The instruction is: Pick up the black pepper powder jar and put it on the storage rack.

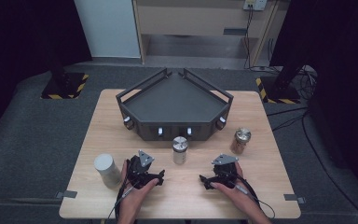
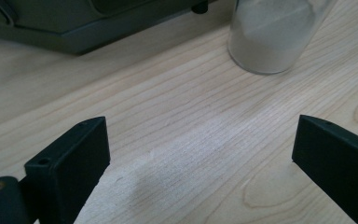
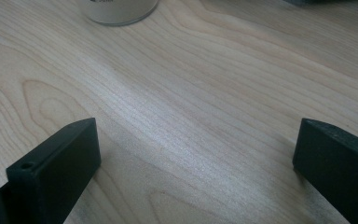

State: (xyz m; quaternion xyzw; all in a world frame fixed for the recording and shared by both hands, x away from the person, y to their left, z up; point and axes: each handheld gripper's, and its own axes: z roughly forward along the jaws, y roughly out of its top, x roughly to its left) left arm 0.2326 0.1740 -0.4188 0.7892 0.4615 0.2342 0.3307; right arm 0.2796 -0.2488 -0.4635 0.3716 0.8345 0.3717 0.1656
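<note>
Nearest to the person: 2 hand-held grippers low over the wooden table [image 1: 102,112], both on the near side of the middle jar [image 1: 180,150], which I'll use as the landmark. Left gripper [image 1: 160,176] sits near-left of that jar, right gripper [image 1: 203,181] near-right. Both have jaws spread wide w/ nothing between them, just bare wood grain in the left gripper view [image 2: 200,140] and the right gripper view [image 3: 196,140]. Neither touches a jar.

The middle jar stands upright, silver cap, pale powder inside; its base shows in the left gripper view [image 2: 272,37]. In the right gripper view the base of a pale jar [image 3: 119,11] sits at the top edge w/ a scrap of dark print, too cut off to read. No brand or label legible anywhere tbh.

Left of the middle jar, well apart: a white-grey canister [image 1: 107,170]. Right of it and a bit farther back: a brownish jar [image 1: 240,141] w/ metal lid.

Just behind the middle jar: a dark 5-sided tray [image 1: 135,91] w/ low rails and small silver knobs on its front.

Surface = light wood. Room: grey carpet, 2 black stands on yellow-black striped bases at the far corners, pale cabinet at the back, cables at right.
</note>
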